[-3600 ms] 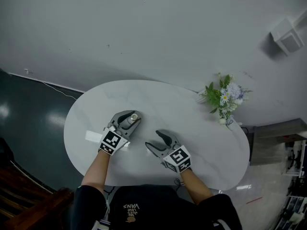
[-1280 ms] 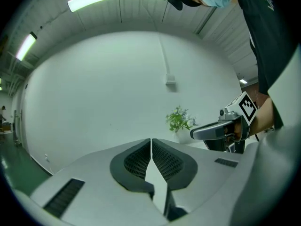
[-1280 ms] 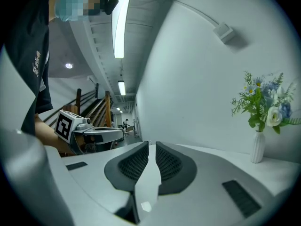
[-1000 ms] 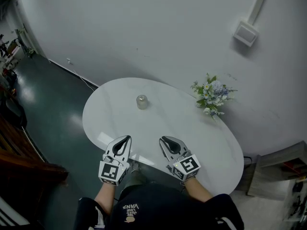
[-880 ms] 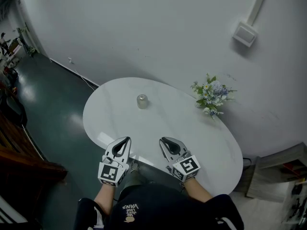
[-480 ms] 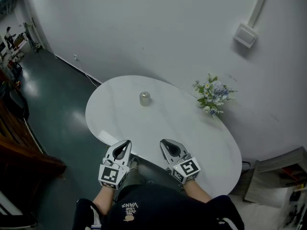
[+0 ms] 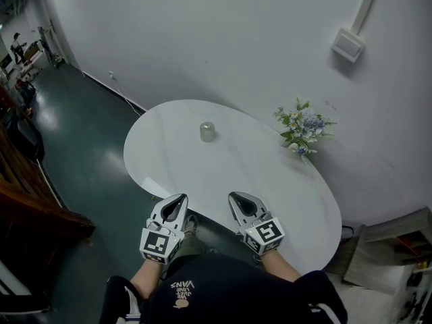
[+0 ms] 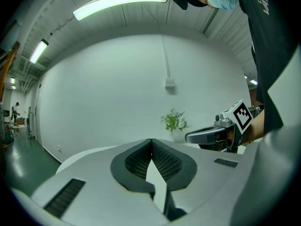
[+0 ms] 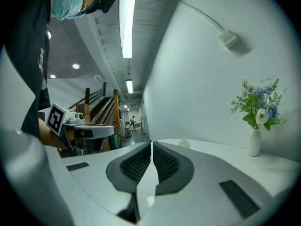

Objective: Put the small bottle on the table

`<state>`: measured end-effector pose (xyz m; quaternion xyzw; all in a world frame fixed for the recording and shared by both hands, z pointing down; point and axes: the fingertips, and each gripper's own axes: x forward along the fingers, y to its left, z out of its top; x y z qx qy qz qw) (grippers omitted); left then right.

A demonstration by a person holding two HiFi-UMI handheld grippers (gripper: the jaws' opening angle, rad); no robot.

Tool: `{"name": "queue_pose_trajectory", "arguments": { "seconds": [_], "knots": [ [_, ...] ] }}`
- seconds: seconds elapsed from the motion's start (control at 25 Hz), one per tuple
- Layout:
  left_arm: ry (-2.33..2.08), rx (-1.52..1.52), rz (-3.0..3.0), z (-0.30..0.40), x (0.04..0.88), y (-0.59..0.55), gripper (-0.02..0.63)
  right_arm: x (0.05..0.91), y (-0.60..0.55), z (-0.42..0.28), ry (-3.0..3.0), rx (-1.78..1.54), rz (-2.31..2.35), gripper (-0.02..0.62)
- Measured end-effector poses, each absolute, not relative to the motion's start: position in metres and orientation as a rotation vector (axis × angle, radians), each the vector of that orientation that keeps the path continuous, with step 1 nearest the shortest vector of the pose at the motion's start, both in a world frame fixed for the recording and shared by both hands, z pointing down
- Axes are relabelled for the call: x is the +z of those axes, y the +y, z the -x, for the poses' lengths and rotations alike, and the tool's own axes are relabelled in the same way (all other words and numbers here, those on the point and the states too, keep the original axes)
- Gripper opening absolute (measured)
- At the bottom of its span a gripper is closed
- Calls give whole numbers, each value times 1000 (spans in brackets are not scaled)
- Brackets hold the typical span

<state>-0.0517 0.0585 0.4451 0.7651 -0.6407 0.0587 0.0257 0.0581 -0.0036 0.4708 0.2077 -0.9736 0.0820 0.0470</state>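
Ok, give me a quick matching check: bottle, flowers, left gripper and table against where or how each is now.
1 small bottle
2 flower vase
3 left gripper
4 table

a shut, empty
b white, oval
c table's right edge, by the wall
d upright, far left part of the table

Pairs: 1-d, 2-c, 3-a, 4-b

Industrial hall: strip lights (image 8: 120, 1), green floor (image 7: 74, 147)

**Near edge covered, bottle tiny**

The table's (image 7: 283, 181) near edge is hidden under the left gripper (image 7: 179, 198), the right gripper (image 7: 235, 196) and the person's dark shirt (image 7: 223, 289). The small bottle (image 7: 207, 131), far across the table, is too small to show cap or label.
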Motion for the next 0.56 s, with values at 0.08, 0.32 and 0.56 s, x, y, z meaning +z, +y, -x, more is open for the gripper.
{"name": "queue_pose_trajectory", "arguments": {
  "seconds": [0.08,0.32,0.56],
  "knots": [
    [-1981,188,-2365,51,445,60,20,471,-3,-58,-2970,248,-627,49],
    [-1976,181,-2350,50,448,61,20,472,-2,-57,-2967,256,-627,48],
    [-1969,173,-2348,47,451,59,20,472,-4,-57,-2969,255,-632,48]
  ]
}}
